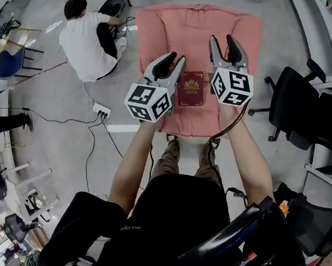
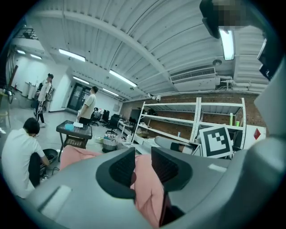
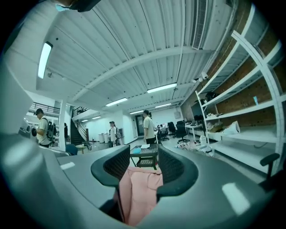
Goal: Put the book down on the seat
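Note:
A dark red book [image 1: 192,88] with a gold emblem lies flat on the pink cushioned seat [image 1: 159,28], near its front edge. My left gripper [image 1: 177,57] hovers just left of the book, jaws a narrow gap apart with nothing in them. My right gripper [image 1: 222,40] hangs just right of the book, open wider and empty. Neither touches the book. In the left gripper view only pink cushion [image 2: 147,188] shows through the left gripper [image 2: 143,156]. The right gripper view shows the same cushion [image 3: 138,192] behind the right gripper [image 3: 144,154].
A person in a white shirt [image 1: 87,38] crouches on the floor left of the seat. A power strip [image 1: 102,112] with cables lies near the seat's front left. A black office chair [image 1: 301,108] stands to the right, and a small dark table [image 2: 73,132] beyond the seat.

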`<state>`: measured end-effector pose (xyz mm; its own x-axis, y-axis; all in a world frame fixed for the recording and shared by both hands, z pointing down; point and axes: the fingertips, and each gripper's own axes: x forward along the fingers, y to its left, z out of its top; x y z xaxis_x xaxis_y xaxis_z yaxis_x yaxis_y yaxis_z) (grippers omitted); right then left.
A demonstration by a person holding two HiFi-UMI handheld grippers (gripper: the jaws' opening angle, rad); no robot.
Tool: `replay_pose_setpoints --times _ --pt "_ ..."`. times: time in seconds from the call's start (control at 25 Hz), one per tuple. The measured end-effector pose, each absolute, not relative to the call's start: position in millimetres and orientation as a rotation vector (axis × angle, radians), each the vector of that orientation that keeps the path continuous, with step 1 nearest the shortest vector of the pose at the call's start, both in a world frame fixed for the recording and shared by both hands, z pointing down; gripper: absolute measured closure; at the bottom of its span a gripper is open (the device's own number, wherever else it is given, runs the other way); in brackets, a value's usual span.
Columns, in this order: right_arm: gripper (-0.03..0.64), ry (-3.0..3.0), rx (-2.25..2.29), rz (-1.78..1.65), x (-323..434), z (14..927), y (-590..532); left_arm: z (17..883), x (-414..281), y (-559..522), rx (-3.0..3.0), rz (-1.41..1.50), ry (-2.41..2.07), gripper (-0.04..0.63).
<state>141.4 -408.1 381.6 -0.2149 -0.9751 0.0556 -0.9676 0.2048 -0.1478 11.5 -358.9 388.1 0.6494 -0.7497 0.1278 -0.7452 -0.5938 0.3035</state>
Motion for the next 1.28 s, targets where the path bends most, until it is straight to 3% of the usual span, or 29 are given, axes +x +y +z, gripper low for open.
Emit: replay_pose_setpoints --times 0.48,1.28 --pt "0.403 2.398 -1.817 -0.039 155 277 -395 308 44 -366 2.684 -0.056 -1.224 0.486" --pt "0.408 2.521 -1.65 0.011 137 272 -330 282 55 -338 2.77 -0.087 -1.288 0.486"
